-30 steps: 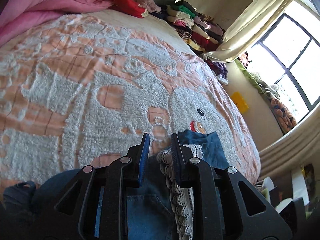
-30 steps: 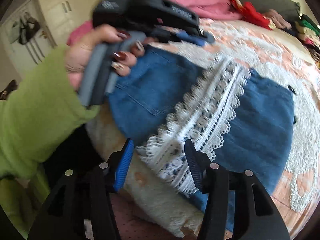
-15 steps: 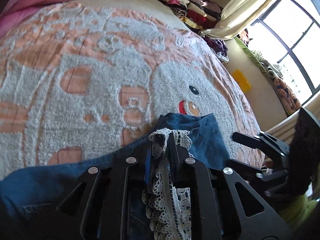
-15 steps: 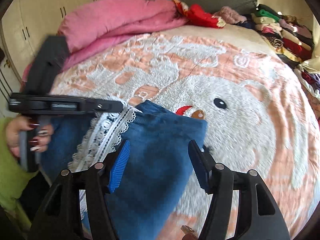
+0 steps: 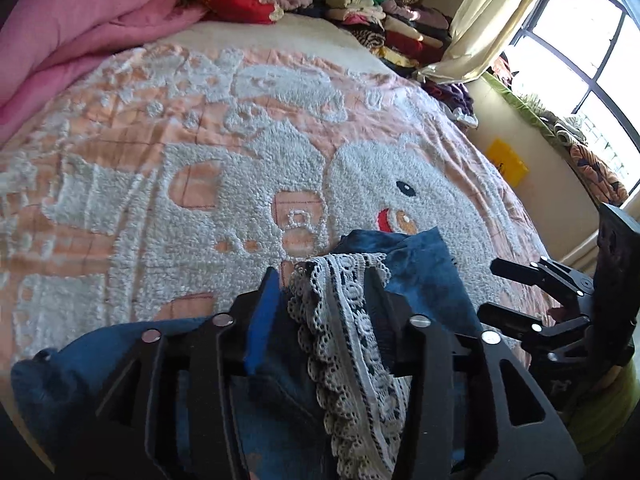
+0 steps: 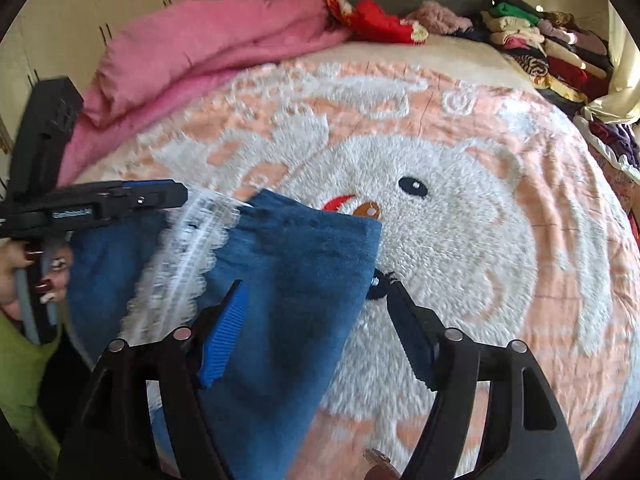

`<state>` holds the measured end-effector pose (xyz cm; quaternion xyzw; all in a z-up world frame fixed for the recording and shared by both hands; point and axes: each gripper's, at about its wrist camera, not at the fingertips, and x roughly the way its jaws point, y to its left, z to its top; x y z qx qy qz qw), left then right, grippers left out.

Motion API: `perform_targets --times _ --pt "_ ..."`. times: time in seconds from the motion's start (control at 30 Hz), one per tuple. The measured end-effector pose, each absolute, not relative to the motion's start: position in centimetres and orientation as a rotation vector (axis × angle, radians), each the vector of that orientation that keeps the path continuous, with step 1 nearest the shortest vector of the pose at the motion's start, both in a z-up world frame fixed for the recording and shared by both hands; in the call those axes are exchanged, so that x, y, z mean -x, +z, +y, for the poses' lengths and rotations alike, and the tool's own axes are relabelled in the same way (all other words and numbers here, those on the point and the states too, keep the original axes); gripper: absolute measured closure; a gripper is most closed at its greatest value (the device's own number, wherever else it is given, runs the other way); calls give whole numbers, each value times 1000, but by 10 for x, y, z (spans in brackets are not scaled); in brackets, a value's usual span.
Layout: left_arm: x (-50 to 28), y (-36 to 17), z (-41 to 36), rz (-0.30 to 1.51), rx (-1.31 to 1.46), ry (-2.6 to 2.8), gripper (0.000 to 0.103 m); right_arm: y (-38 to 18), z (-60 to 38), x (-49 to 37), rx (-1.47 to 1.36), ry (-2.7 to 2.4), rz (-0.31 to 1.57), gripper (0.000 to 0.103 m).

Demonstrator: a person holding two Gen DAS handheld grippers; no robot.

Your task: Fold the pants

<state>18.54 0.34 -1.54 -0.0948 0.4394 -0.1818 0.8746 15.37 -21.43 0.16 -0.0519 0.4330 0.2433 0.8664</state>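
Blue denim pants [image 5: 424, 276] with a white lace strip [image 5: 340, 292] lie folded near the front edge of the bed. My left gripper [image 5: 322, 280] straddles the lace end. Its jaws are opening, and the lace lies loose between them, leaning on the right finger. From the right wrist, the left gripper [image 6: 176, 196] shows side-on at the lace strip [image 6: 188, 248], held by a hand in a green sleeve. My right gripper [image 6: 316, 312] hovers over the right edge of the pants [image 6: 304, 248], jaws opening and gripping nothing. It also shows as the right gripper [image 5: 490, 290] beside the pants.
The bed carries a peach blanket with a white bear pattern [image 6: 460, 240]. A pink quilt [image 6: 208, 40] is bunched at the back left. Stacks of folded clothes [image 6: 540, 40] line the back right. A window [image 5: 580, 40] and curtain stand to the right.
The left gripper had closed on the lace end and has now let it go. The right gripper swung from the lace to the pants' right edge and widened its jaws.
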Motion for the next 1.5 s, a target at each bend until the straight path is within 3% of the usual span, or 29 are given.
perform_targets --times 0.1,0.4,0.43,0.57,0.7,0.73,0.8,0.93,0.97,1.0,1.03,1.1,1.3,1.4,1.5 --pt "-166 -4 5 895 192 -369 49 15 -220 -134 96 526 874 31" --pt "-111 -3 -6 909 149 -360 47 30 -226 -81 106 565 832 30" --pt "-105 -5 -7 919 144 -365 48 30 -226 -78 109 567 831 31" --pt "-84 -15 -6 966 174 -392 76 28 -225 -63 115 575 828 31" --pt "-69 -28 -3 1021 228 -403 77 26 -222 -53 133 587 823 31" --pt "-66 -33 -2 1036 248 -401 76 25 -221 -51 137 590 825 31" --pt "-62 -39 -1 1058 270 -392 58 22 -219 -48 140 591 827 31" --pt "-62 -57 -7 1120 322 -394 54 16 -215 -42 141 596 840 31" --pt "-63 -61 -11 1130 324 -398 58 14 -214 -41 147 594 842 31" --pt "-64 -65 -13 1131 316 -395 78 12 -213 -41 151 593 845 31" --pt "-63 -67 -17 1127 300 -386 88 9 -212 -41 157 591 852 31" --pt "-60 -65 -18 1111 271 -380 94 2 -208 -41 173 584 876 30" --pt "-49 -49 -3 1078 223 -345 95 2 -191 -34 207 621 871 31" --pt "-46 -53 -9 1087 194 -342 93 -5 -179 -36 218 629 888 39" --pt "-45 -56 -13 1087 175 -340 93 -16 -174 -39 229 624 922 39"
